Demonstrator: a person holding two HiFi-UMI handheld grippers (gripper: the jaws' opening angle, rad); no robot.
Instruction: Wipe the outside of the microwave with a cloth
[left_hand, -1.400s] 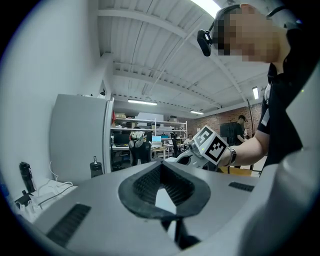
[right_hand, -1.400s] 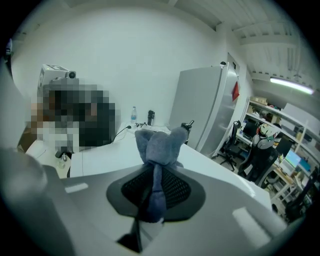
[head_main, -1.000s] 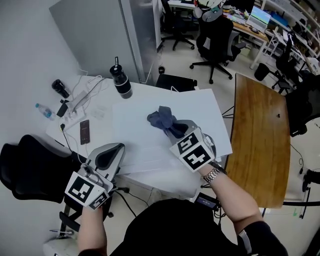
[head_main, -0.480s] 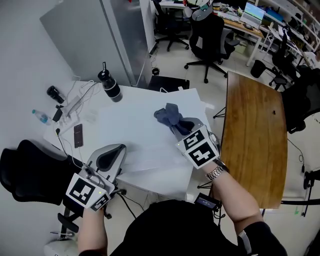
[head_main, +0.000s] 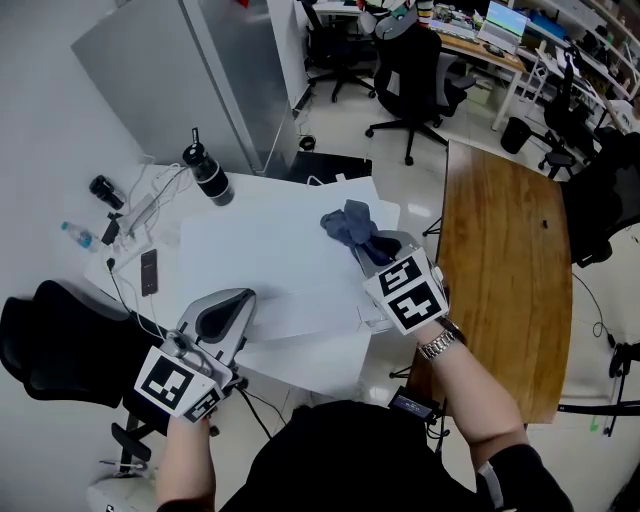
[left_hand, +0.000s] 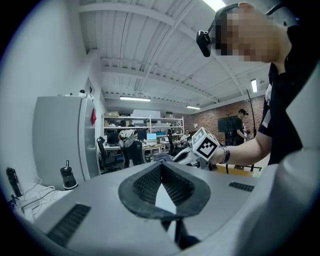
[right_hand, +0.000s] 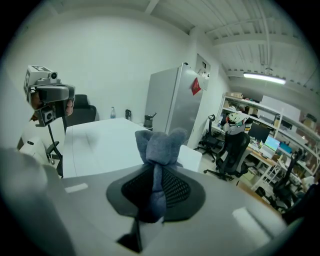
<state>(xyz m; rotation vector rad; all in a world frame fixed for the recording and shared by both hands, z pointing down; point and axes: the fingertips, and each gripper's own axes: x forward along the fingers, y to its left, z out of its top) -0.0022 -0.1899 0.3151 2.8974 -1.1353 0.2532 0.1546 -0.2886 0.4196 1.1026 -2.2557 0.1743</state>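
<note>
My right gripper (head_main: 378, 248) is shut on a blue-grey cloth (head_main: 352, 226), which bunches out past its jaws over the far right part of a large white flat top (head_main: 270, 260). In the right gripper view the cloth (right_hand: 160, 145) stands up between the jaws of that gripper (right_hand: 152, 187), with the white top (right_hand: 105, 140) beyond it. I cannot tell whether this white body is the microwave. My left gripper (head_main: 238, 298) hovers at the white top's near left edge, shut with nothing in it; in the left gripper view its jaws (left_hand: 161, 172) meet at the tip.
A black bottle (head_main: 205, 170), a phone (head_main: 148, 272), cables and a small water bottle (head_main: 75, 235) lie on the table's left. A tall grey cabinet (head_main: 160, 70) stands behind. A wooden table (head_main: 500, 260) is to the right, a black chair (head_main: 50, 340) near left.
My right gripper has carried the cloth rightward and a little farther away, nearer the white top's right edge. The left gripper has drifted slightly right along the near edge. Both jaws are unchanged.
</note>
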